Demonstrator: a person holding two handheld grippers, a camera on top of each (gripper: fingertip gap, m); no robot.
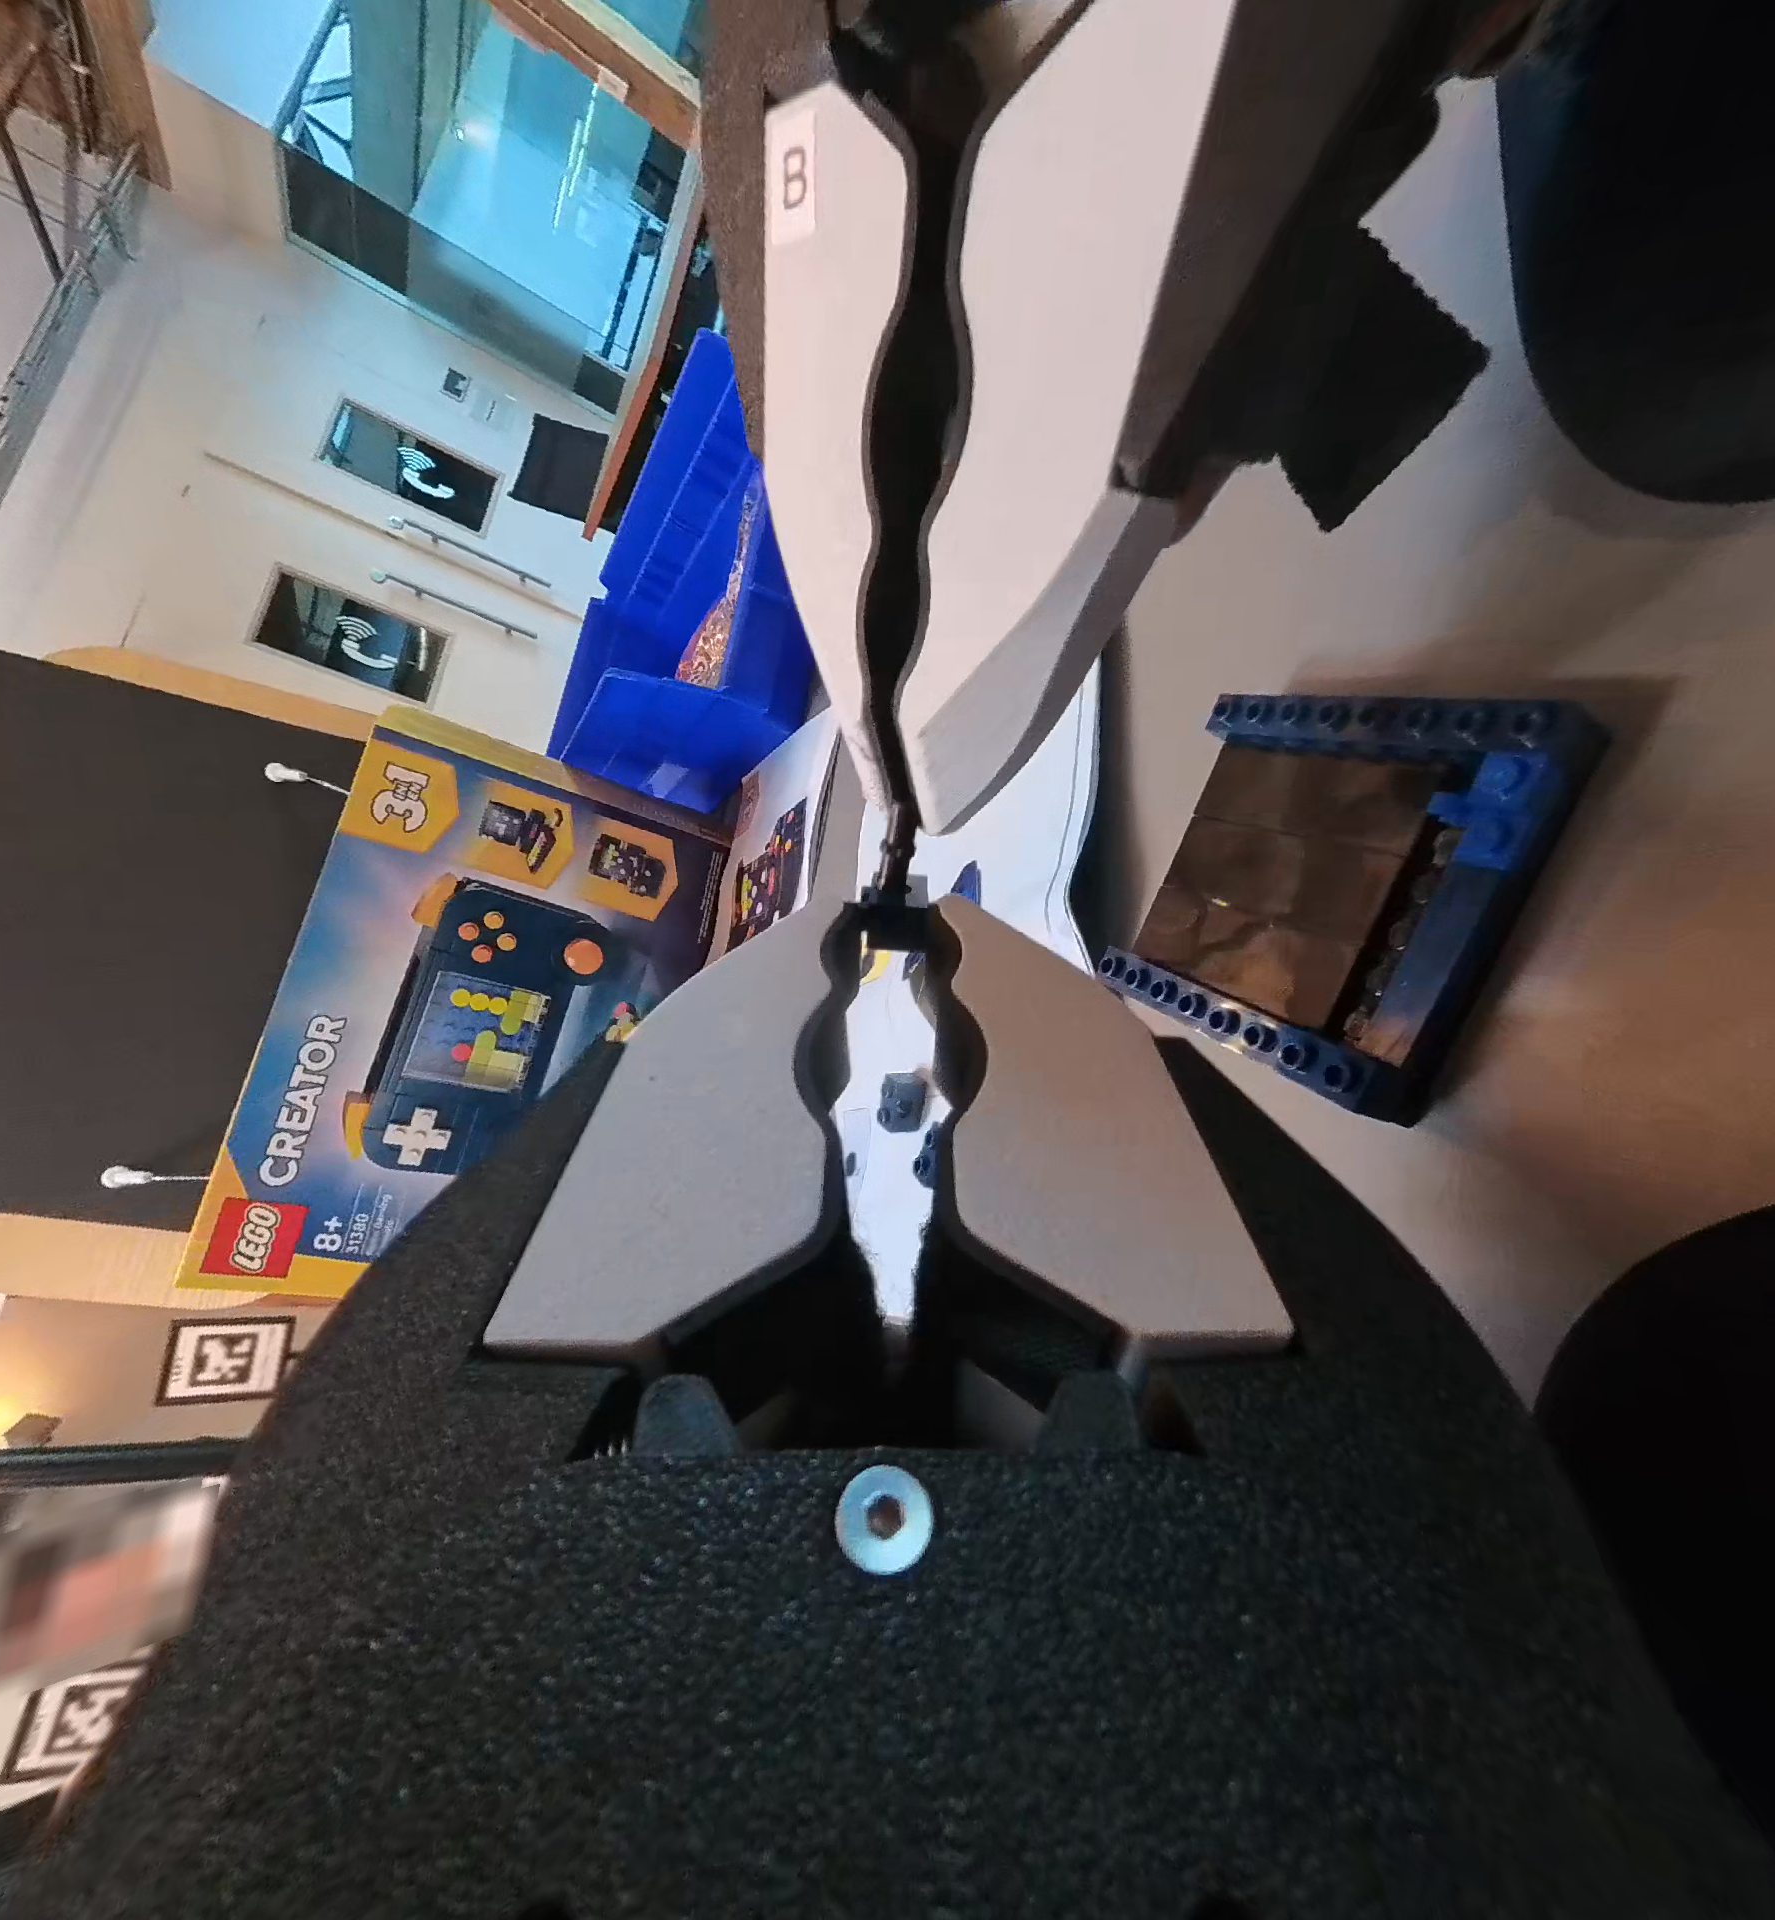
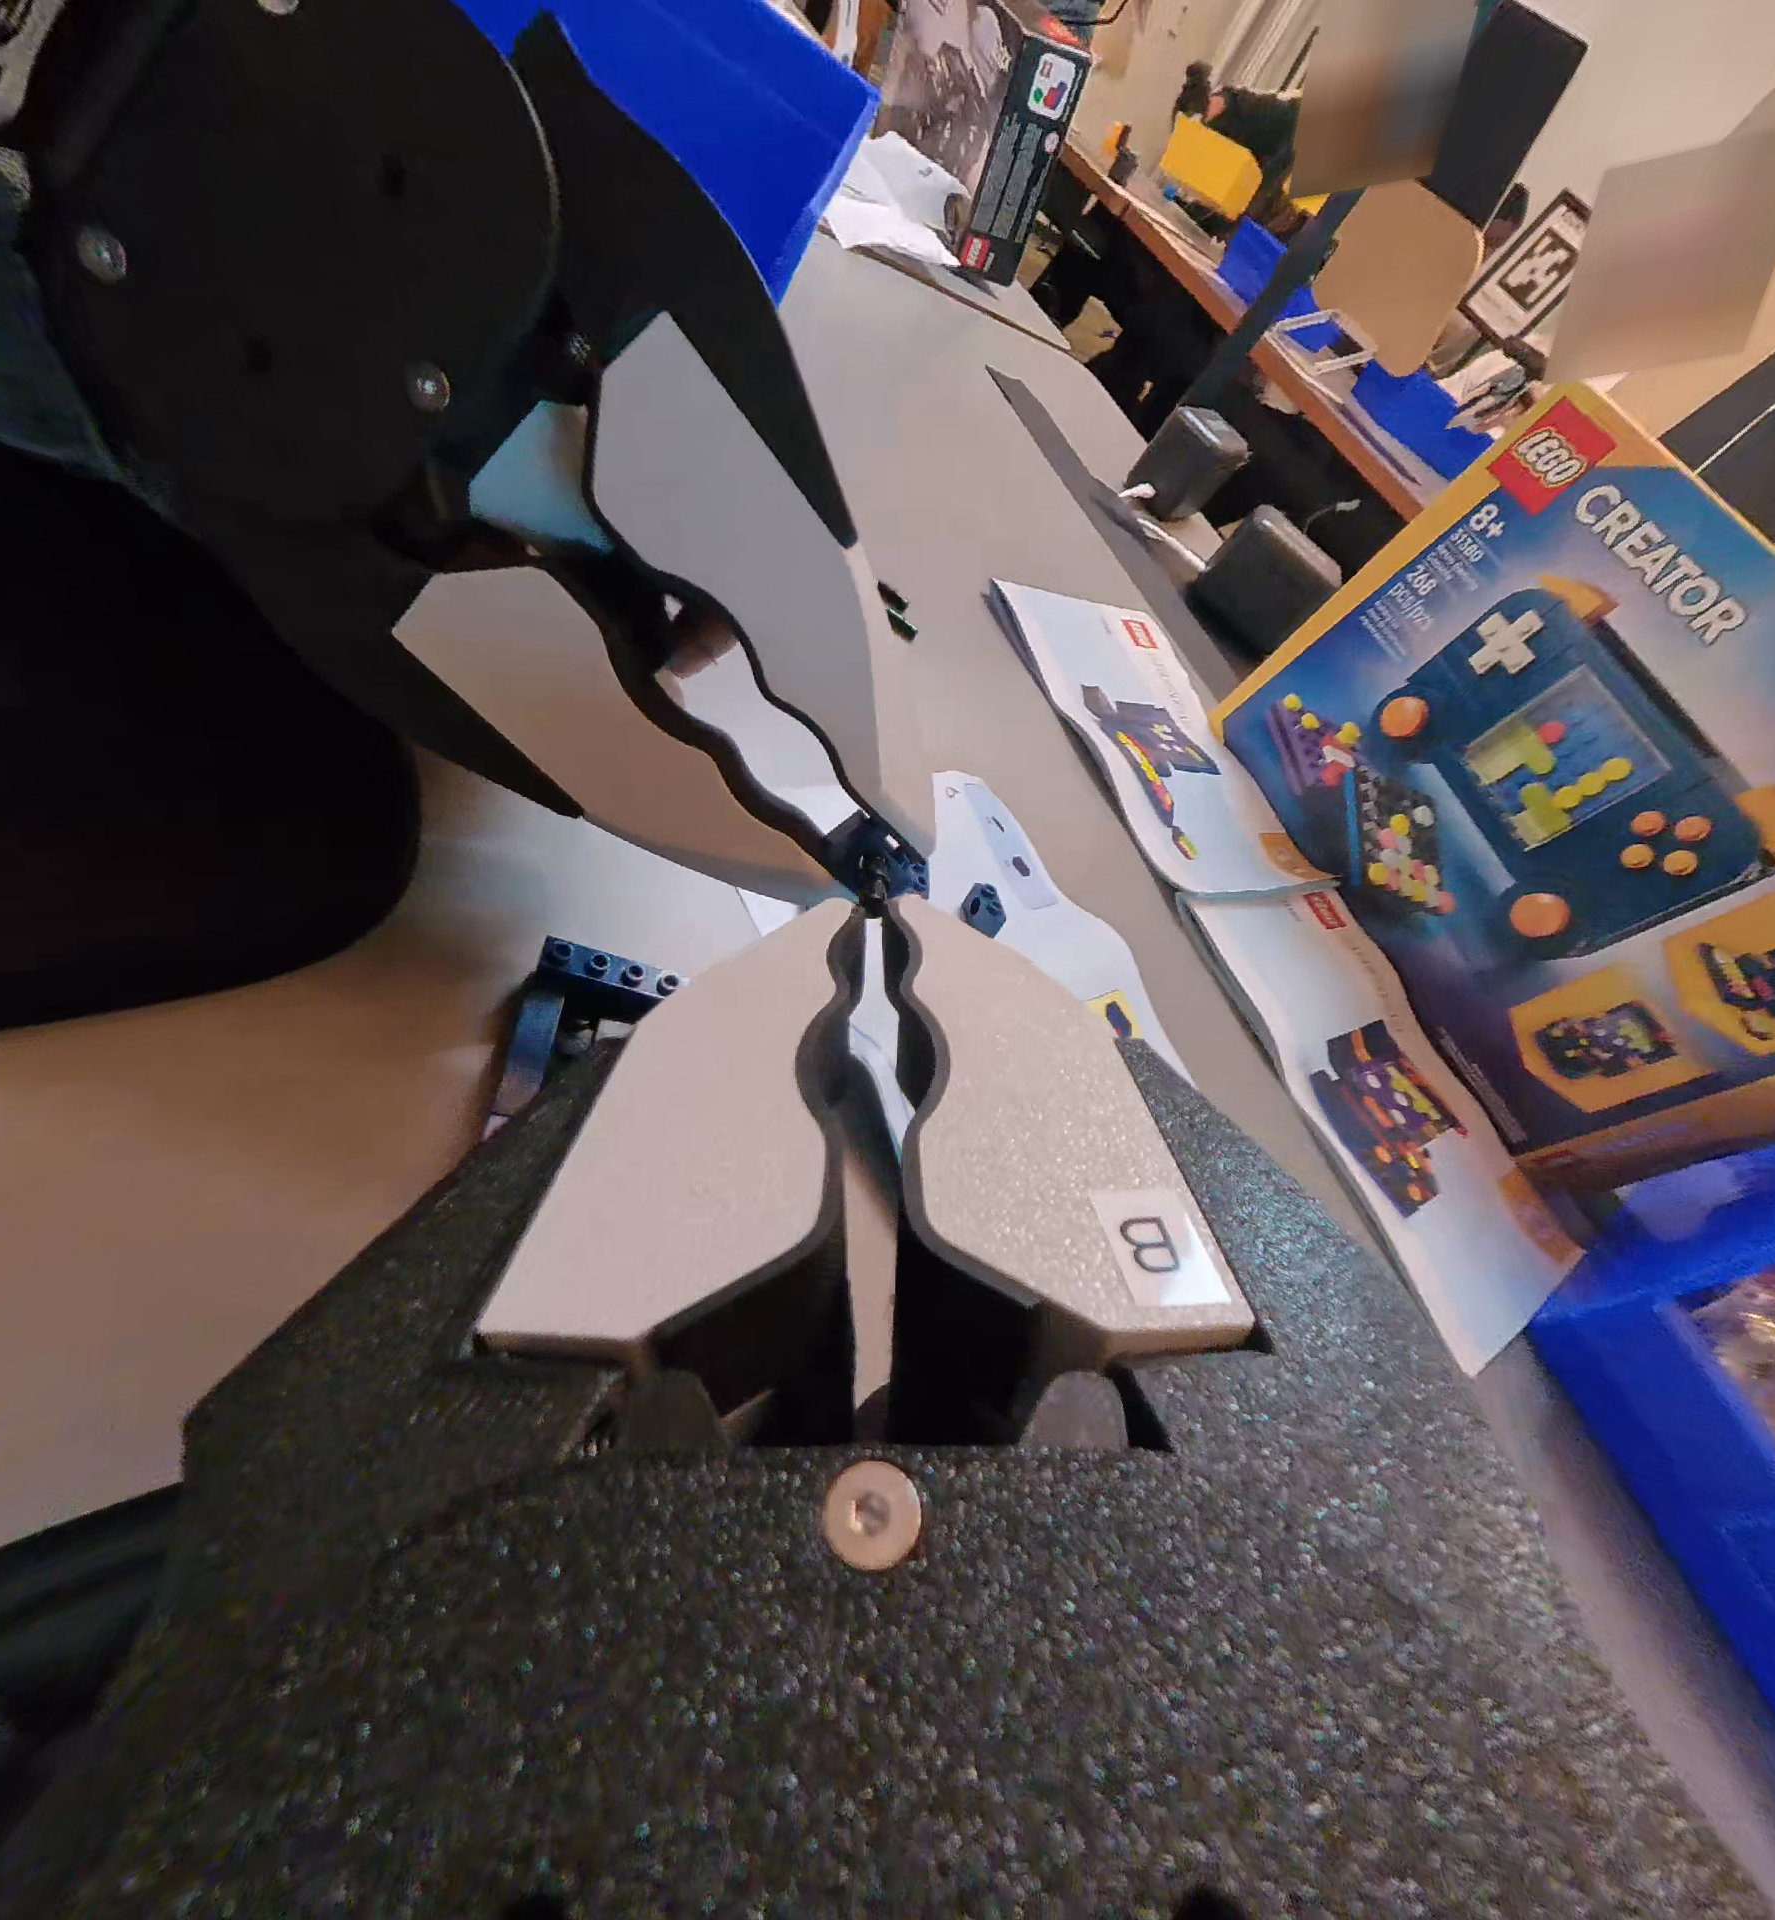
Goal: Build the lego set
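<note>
In the left wrist view, a toy box (image 1: 426,997) leans at the left with a blue bin (image 1: 675,644) behind it and a booklet (image 1: 779,842) just beside it. At centre the left gripper (image 1: 888,920) is clamped on a small dark brick (image 1: 891,925), both pads pressing its sides. The right gripper (image 1: 904,800) comes down from the top, its tips pinched together on a thin black pin (image 1: 898,842) whose lower end meets the top of the brick. Below the tips, a white sheet (image 1: 1018,894) lies on the table (image 1: 1382,582) with a loose dark blue piece (image 1: 902,1096) on it. To the right, apart from both grippers, lies a dark blue frame (image 1: 1382,1081) of studded beams around brown tiles (image 1: 1278,873), with a brighter blue brick (image 1: 1496,805) at one corner.

In the right wrist view, the left gripper (image 2: 867,831) reaches in from the upper left, holding the brick (image 2: 888,868). The right gripper (image 2: 872,909) meets it tip to tip at centre, jaws nearly touching around the pin (image 2: 875,883), which goes into the brick. A corner of the frame (image 2: 602,961) shows lower left. Right of the tips, the loose piece (image 2: 982,904) sits on the sheet (image 2: 1008,842), then two booklets (image 2: 1122,727) lie open, and the toy box (image 2: 1548,790) stands at the far right above another blue bin (image 2: 1693,1455).
</note>
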